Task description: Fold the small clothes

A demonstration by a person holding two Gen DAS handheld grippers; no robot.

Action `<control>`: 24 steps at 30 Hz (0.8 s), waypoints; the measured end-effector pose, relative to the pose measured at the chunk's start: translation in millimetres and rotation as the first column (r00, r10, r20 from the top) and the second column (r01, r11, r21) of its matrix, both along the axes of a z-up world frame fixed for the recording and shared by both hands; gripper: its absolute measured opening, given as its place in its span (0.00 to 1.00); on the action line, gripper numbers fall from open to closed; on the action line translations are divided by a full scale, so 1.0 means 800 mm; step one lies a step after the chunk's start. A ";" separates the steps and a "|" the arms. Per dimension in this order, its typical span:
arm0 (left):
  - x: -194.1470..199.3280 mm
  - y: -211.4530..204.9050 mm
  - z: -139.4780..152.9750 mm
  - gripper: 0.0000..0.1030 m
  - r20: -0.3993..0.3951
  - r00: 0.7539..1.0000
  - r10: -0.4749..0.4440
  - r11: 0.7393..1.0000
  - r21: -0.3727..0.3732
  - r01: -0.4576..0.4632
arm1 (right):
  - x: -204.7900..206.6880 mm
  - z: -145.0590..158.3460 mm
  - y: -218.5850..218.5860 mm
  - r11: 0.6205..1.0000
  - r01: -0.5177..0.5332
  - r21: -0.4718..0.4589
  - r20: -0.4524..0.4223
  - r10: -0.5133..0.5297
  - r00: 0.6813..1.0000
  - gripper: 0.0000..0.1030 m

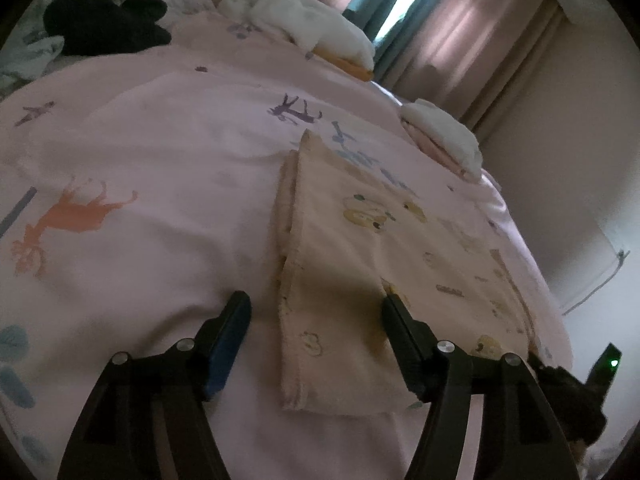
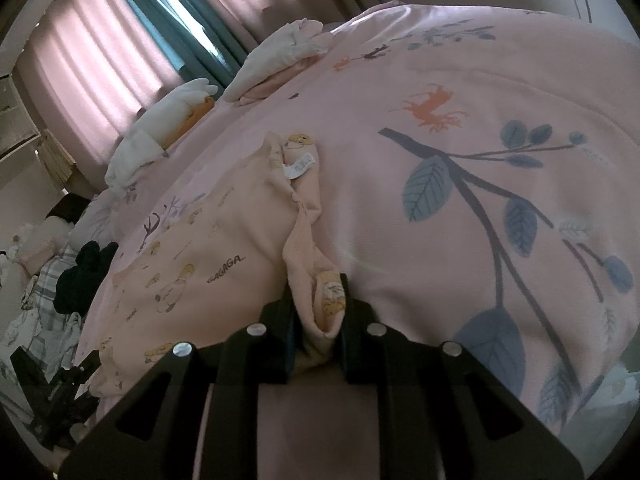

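Note:
Small peach pants with cartoon prints [image 1: 360, 240] lie flat on the pink bedspread [image 1: 160, 184]. My left gripper [image 1: 316, 304] is open, its fingers straddling the near end of one pant leg just above the cloth. In the right wrist view the same pants [image 2: 224, 248] stretch away to the left, with a white care label [image 2: 299, 166] at the bunched waistband. My right gripper [image 2: 318, 312] is shut on the waistband edge of the pants. The other gripper [image 2: 60, 392] shows dark at the lower left.
Folded white and orange clothes [image 1: 320, 32] and a white and pink stack [image 1: 444, 136] lie along the bed's far edge by the curtains [image 1: 460, 40]. A black garment [image 1: 104, 20] sits on plaid bedding at the far left. The bedspread [image 2: 480, 160] extends right.

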State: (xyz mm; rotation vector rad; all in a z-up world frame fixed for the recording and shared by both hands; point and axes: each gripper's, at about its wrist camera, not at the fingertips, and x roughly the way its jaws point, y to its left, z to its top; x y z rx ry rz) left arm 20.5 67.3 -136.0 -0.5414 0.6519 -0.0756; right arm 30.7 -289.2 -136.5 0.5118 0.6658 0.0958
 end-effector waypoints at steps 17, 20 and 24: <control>-0.002 0.043 -0.019 0.24 -0.023 0.978 -0.208 0.909 -0.375 0.184 | 0.000 0.000 0.001 1.000 -0.004 0.011 0.015 0.003 1.000 0.16; 0.002 0.042 -0.024 0.24 0.007 0.967 -0.256 0.875 -0.423 0.235 | 0.000 -0.002 -0.005 0.996 -0.004 0.084 0.028 0.002 1.000 0.23; 0.008 0.030 -0.023 0.24 0.028 0.964 -0.266 0.890 -0.377 0.256 | -0.002 0.000 -0.008 0.975 -0.058 0.212 0.069 0.044 0.997 0.54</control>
